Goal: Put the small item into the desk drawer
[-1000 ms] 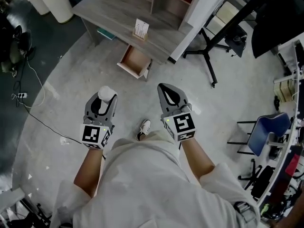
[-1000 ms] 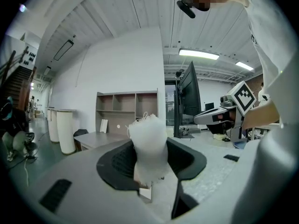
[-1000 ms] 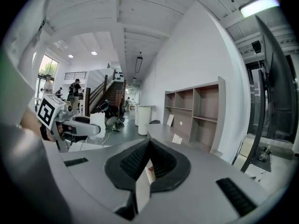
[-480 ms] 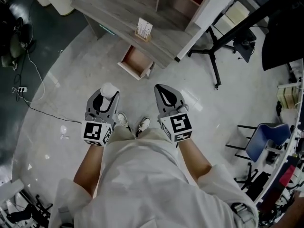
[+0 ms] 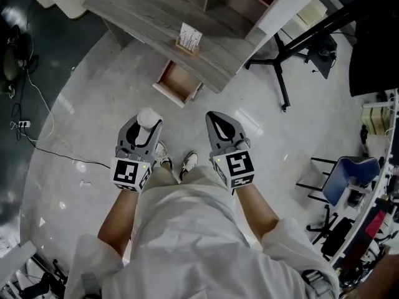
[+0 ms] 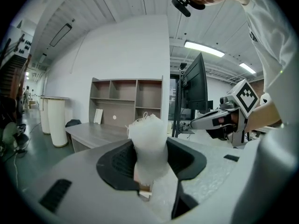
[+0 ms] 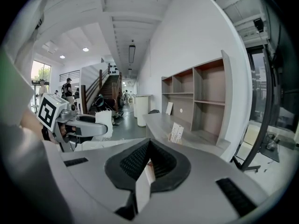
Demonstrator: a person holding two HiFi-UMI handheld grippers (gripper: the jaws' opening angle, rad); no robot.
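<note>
My left gripper (image 5: 146, 125) is shut on a small white fibrous item (image 5: 148, 116), which sticks up between its dark pads (image 6: 117, 160) as a frayed white lump (image 6: 148, 141). My right gripper (image 5: 216, 117) is held beside it with its jaws together and nothing between them (image 7: 148, 148). Ahead on the floor side of the grey wooden desk (image 5: 149, 14), a desk drawer (image 5: 176, 83) stands pulled open and looks empty. Both grippers hover over the floor, well short of the drawer. From the right gripper view the left gripper (image 7: 88, 127) with the white item (image 7: 103, 118) shows at left.
A small card stand (image 5: 190, 38) sits on the desk near its front edge. Open shelves (image 6: 126, 97) rise behind the desk. A black stand with legs (image 5: 280, 73) is at right, a blue chair (image 5: 349, 176) farther right, cables (image 5: 37, 123) at left.
The person has stepped forward, and a second shoe now shows below the grippers. Both grippers kept their poses and the white item stayed in the left one.
</note>
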